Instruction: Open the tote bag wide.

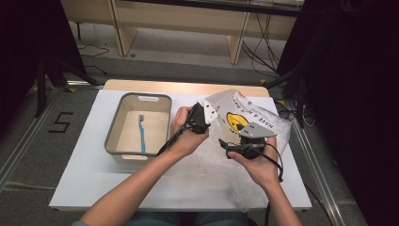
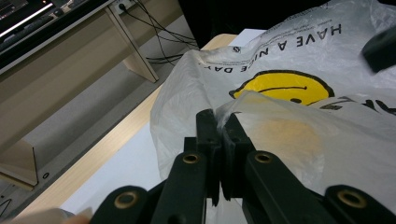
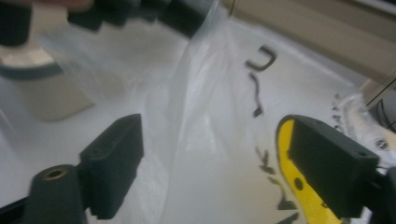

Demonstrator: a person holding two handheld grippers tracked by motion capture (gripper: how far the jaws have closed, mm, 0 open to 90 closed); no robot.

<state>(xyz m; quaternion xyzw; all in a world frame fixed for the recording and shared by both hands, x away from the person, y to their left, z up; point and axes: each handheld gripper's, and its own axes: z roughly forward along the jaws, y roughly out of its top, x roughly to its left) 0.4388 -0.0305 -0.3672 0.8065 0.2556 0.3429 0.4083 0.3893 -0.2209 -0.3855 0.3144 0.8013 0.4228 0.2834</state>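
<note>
While the bag is pinched on one side, these notes hold:

Step in hand: judged as opening the mouth of the plastic bag (image 1: 244,123), so it can take something in.

Left gripper (image 1: 200,117): clenched on a fold of the bag's film; in the left gripper view the film (image 2: 243,109) rises straight out of the shut jaws.

Right gripper (image 1: 237,147): released, jaws standing wide; in the right gripper view a loose sheet of the bag (image 3: 205,116) lies between them, unpressed.

How to do it well: keep the left pinch firm and lifted; bring the right jaws onto the opposite layer only, not both layers, then draw the two apart gently. Thin film slips and tears if jerked.

Bag, place: right half of the table (image 1: 84,179), toward its far edge, smiley print up. Contents: cannot tell; nothing shows through.

Bin (image 1: 123,109): grey-rimmed, at the table's far left, well apart from the bag. Contents: one blue toothbrush (image 1: 141,134), lying flat along the floor.
</note>
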